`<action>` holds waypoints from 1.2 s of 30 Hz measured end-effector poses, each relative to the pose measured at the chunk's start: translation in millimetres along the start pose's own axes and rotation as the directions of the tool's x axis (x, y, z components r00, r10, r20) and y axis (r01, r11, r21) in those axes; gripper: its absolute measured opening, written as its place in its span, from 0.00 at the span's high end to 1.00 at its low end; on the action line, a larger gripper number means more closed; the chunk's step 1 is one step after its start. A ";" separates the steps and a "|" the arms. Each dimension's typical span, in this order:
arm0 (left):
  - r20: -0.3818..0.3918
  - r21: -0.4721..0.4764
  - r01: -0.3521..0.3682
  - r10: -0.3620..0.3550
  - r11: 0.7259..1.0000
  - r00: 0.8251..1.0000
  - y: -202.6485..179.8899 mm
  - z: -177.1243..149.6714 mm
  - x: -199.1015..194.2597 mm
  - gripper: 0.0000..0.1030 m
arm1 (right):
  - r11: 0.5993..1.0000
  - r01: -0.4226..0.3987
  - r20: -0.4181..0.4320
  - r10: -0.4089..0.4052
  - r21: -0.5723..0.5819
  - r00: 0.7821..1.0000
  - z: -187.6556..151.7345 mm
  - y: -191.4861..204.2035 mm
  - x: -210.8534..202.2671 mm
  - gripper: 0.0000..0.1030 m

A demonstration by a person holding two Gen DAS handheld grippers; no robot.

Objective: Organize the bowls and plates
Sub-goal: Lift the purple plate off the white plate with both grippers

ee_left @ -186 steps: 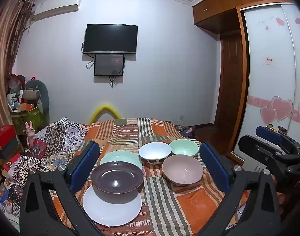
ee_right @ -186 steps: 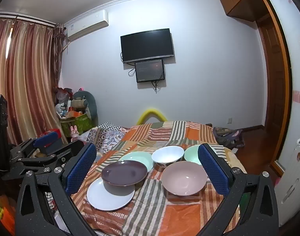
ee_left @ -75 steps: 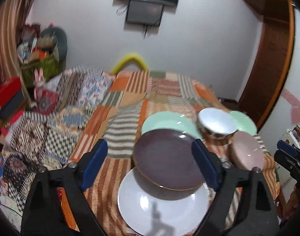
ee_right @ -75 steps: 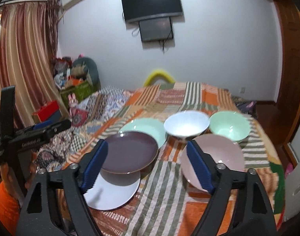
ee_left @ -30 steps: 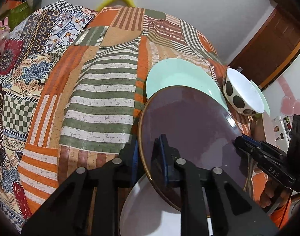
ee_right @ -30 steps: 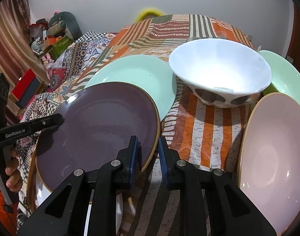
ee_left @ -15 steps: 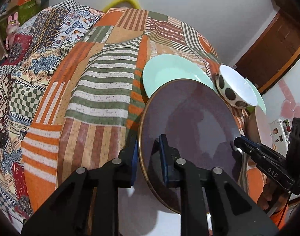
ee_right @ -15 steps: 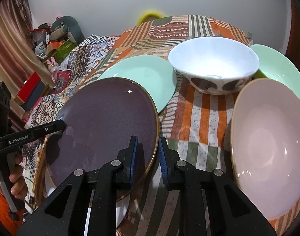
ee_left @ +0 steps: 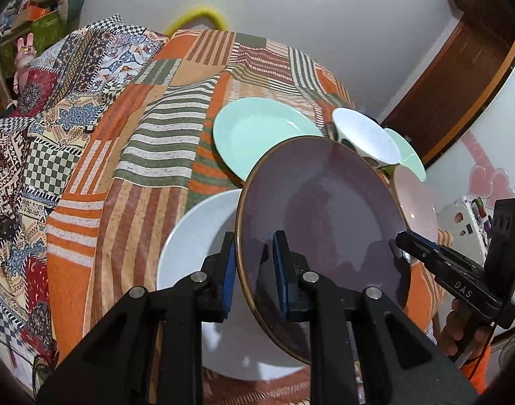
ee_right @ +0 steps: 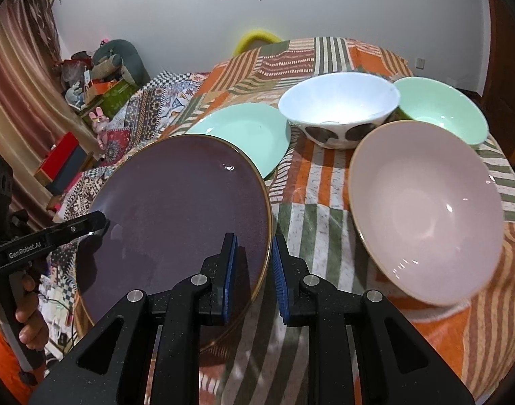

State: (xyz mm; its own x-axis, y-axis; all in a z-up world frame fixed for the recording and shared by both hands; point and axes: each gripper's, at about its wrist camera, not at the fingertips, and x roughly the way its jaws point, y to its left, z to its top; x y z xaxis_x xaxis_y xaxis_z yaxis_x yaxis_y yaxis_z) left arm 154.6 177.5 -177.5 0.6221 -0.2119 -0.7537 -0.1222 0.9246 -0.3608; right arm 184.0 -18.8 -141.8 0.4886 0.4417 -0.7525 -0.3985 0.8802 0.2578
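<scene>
A dark purple plate with a gold rim hangs above the patchwork cloth, held from both sides. My left gripper is shut on its left rim; my right gripper is shut on its right rim. Under it lies a white plate, partly covered. Behind them a mint green plate rests on the cloth. A white spotted bowl, a mint green bowl and a pink bowl stand to the right.
The patchwork cloth covers the round table, whose left half is bare. A patterned bed and a cluttered corner lie to the left. A wooden door frame rises on the right. A hand grips the left tool's handle.
Both grippers have raised the purple plate off the white plate and drawn it back, so more of the white plate shows beneath. Both grips stayed shut.
</scene>
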 end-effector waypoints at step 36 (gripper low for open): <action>-0.121 0.093 0.032 -0.020 0.995 0.992 -102.6 -75.9 -1.9 0.81 | 0.993 0.017 0.045 -0.022 0.114 0.999 -78.1 -65.0 -75.0 0.81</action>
State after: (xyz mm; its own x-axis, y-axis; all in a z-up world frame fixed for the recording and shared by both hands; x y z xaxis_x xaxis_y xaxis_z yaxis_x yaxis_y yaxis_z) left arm 107.3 59.0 -180.8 0.5264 -0.2673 -0.8071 -0.0296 0.9430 -0.3315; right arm 112.7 -122.7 -149.5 0.5314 0.4293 -0.7303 -0.2994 0.9016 0.3122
